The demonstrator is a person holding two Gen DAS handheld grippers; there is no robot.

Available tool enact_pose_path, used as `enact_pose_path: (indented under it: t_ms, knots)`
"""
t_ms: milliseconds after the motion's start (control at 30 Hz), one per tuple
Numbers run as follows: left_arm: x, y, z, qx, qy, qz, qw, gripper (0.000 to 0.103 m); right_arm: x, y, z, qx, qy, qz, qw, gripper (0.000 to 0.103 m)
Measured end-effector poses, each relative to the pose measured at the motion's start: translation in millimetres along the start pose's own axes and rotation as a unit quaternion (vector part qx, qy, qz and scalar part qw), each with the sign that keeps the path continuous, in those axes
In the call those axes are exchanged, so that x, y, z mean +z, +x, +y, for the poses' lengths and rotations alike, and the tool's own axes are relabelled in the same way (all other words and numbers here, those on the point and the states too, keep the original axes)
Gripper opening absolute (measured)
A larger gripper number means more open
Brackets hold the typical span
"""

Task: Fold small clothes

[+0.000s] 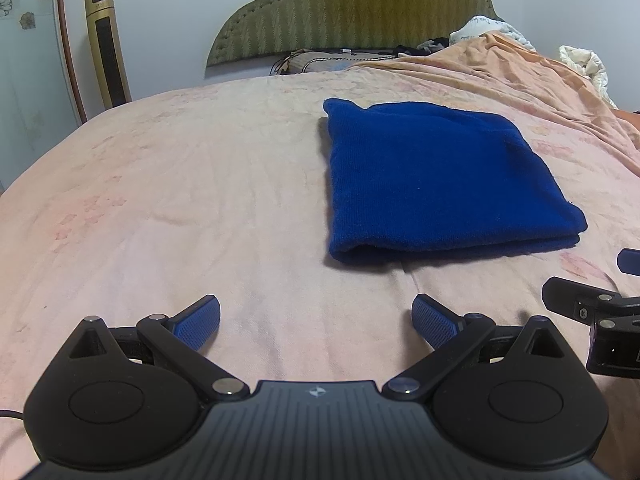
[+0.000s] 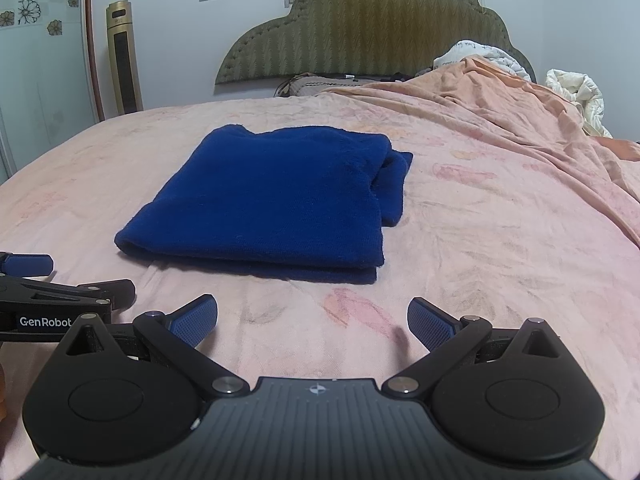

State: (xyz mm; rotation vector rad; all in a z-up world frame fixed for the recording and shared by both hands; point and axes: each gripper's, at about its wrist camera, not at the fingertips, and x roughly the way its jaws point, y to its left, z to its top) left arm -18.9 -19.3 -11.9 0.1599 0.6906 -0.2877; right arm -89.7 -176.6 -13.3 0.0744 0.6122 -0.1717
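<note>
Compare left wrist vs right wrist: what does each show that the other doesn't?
Left wrist only: the left gripper head-on, wide open, holding nothing, with part of the right gripper at the frame's right edge.

Right wrist only: the right gripper head-on, also open and holding nothing; a loose flap sticking out from the blue garment's right side; "GenRobot" lettering on the left gripper's side.

Both: the folded blue garment lying flat on the pink bedsheet, untouched, the green headboard, the gold tower fan, and a bunched blanket at right.
</note>
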Motion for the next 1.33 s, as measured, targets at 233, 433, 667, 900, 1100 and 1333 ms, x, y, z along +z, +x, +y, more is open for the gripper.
enact_pose_path:
  t_ms: [233,433,667,900,1100,1333]
  knots:
    - [0.7,0.4,-0.3,0.000,0.000,0.002,1.0000,0.103,0.0,0.0,2.3,0.002,-0.002,0.000,1.000,0.102]
    - [0.8,0.5,-0.6,0.000,0.002,0.002,1.0000,0.103,0.9,0.3,2.9,0.004,-0.001,0.002,1.000,0.102]
    - [1.0,1.0,-1.2,0.003,0.003,0.002,1.0000,0.103,1.8,1.5,2.7,0.004,0.000,0.002,1.000,0.102]
    - [0.8,1.7,-0.8,0.003,0.006,0.001,1.0000,0.103,1.3,1.0,2.6,0.006,0.001,0.001,1.000,0.102]
    - [0.4,0.9,-0.7,0.002,0.007,0.000,1.0000,0.103,1.4,1.0,2.2,0.007,0.004,0.001,1.000,0.102]
    - [0.1,-3.1,-4.9,0.007,0.022,-0.015,0.9996,0.103,1.4,0.1,0.8,0.008,0.003,0.000,1.000,0.102]
